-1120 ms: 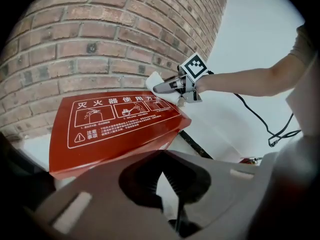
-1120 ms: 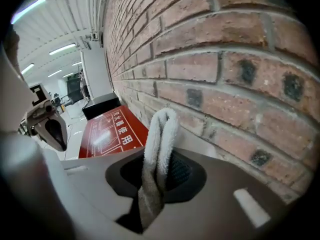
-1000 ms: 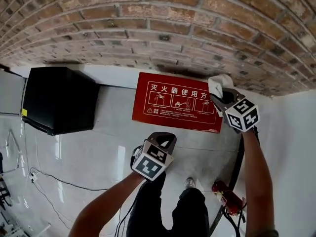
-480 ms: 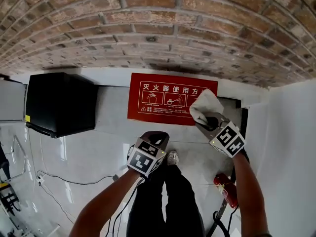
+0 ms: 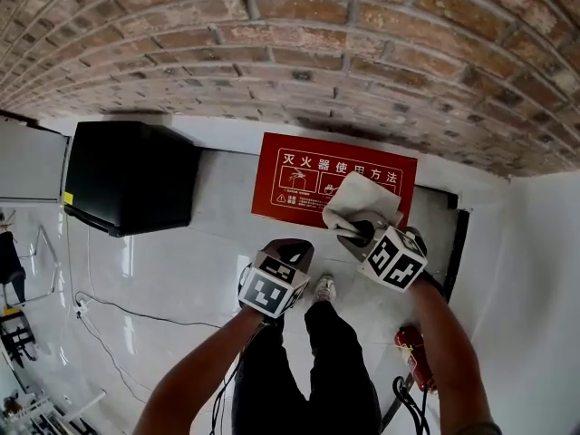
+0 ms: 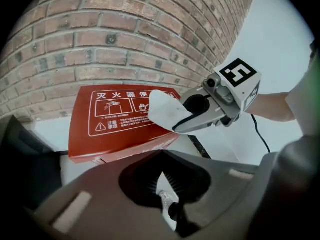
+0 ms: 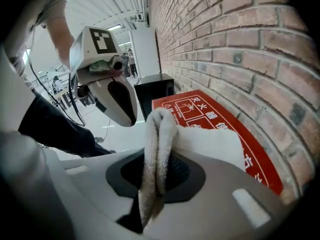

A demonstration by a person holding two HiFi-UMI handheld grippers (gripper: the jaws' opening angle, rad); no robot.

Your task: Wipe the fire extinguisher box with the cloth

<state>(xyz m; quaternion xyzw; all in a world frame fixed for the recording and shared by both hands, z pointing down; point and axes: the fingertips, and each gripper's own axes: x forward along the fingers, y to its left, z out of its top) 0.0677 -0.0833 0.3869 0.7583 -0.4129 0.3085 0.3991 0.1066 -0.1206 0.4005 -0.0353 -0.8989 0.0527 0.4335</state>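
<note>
While the right gripper point(image 5: 356, 228) is clamped on a folded white cloth point(image 5: 363, 198), the wiping step is judged to be in hand. The fold is pinched between the jaws and its free part spreads forward over the right portion of the red lid. The fire extinguisher box point(image 5: 299, 178) stands on the pale floor, its back against the brick wall point(image 5: 290, 62), with a black cabinet point(image 5: 127, 175) well apart on its left. Whether the cloth presses on the lid or only skims it cannot be told from these views.

The left gripper point(image 5: 292, 250) hangs in front of the box, nearer the person. Its jaws are together with nothing between them, and it takes no part in the wipe.

Most of the lid to the left of the cloth is uncovered, so the task is judged partly done at most. The next move calls for a firm downward press and a level sweep across the printed lid toward its left edge, with the grip held tight so the fold does not slip out. A red extinguisher point(image 5: 414, 356) lies on the floor by the person's right side, clear of that sweep.
</note>
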